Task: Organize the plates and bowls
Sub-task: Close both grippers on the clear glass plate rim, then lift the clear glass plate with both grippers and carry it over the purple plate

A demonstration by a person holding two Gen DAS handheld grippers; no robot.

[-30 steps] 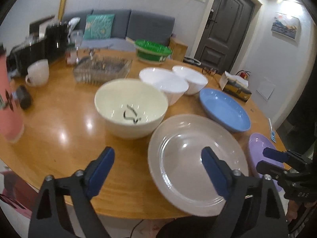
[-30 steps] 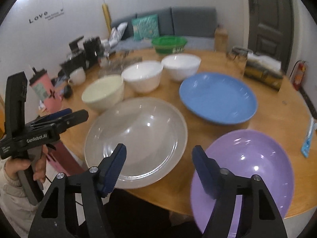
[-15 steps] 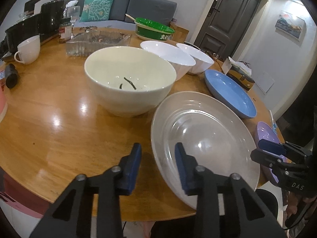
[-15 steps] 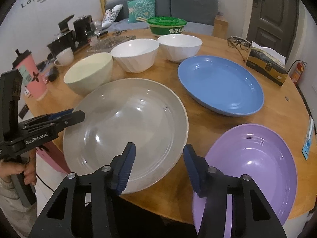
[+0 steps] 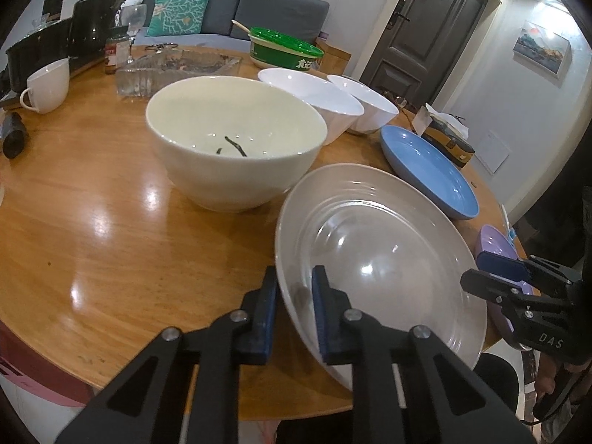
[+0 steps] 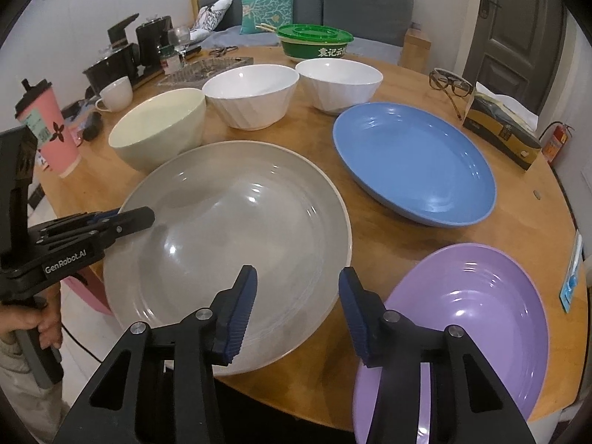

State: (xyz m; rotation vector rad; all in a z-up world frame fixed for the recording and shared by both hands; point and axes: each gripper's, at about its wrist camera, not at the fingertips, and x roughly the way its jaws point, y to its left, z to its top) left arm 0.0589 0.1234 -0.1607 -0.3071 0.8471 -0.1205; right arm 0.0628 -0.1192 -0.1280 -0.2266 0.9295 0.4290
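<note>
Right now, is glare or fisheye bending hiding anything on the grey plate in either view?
Left wrist view: ceiling-light spots sit on the grey plate and the table, and the rim stays readable. Right wrist view: small highlights on the same plate, edges curve strongly, corners are black, and nothing is blurred.

- Left hand-held gripper: angled down, jaws closing, one blue pad on each side of the near-left rim of the grey plate.
- Right hand-held gripper: angled down, jaws closing and apart, straddling the grey plate's near-right rim; pads don't visibly press it.
- A hand holds the left gripper's handle, sleeve at the wrist.
</note>
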